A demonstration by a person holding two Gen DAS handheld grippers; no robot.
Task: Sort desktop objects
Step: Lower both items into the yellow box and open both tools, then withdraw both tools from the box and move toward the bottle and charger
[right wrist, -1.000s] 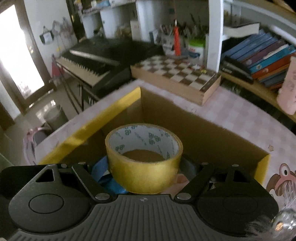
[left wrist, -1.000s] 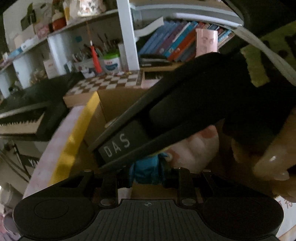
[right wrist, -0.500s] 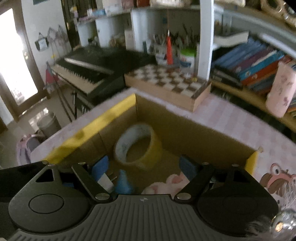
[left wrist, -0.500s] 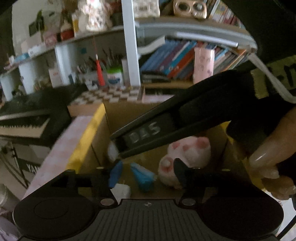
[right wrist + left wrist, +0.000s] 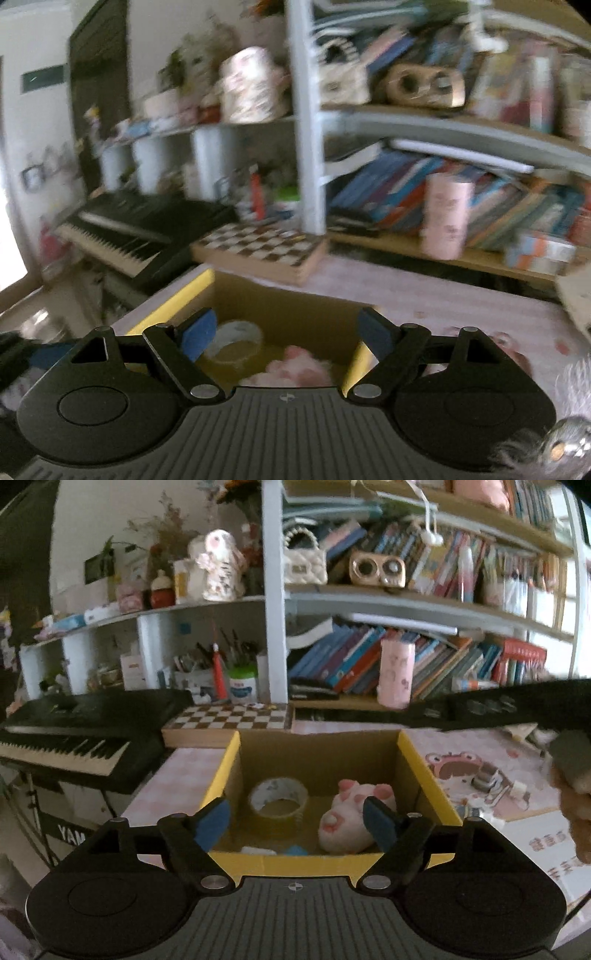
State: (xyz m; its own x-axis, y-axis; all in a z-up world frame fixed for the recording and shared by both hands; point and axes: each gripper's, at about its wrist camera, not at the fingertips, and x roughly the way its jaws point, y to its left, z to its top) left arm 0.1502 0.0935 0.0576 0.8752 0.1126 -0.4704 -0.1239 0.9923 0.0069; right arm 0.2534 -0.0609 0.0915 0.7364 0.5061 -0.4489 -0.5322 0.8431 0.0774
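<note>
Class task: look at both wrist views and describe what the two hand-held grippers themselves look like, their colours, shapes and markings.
Both match. The left gripper and the right gripper each have a black ribbed body with a small white crosshair mark at its centre, two round black discs at the sides, black linkage arms with silver pivot screws, and blue pads on the fingers. No cables or sleeves show clearly.

The pink-checked tabletop (image 5: 159, 786) carries an open cardboard box (image 5: 424, 771) with yellow-taped edges, a wooden chessboard case (image 5: 229, 720) just behind it, and a cartoon-printed mat (image 5: 458, 768) to its right.
</note>
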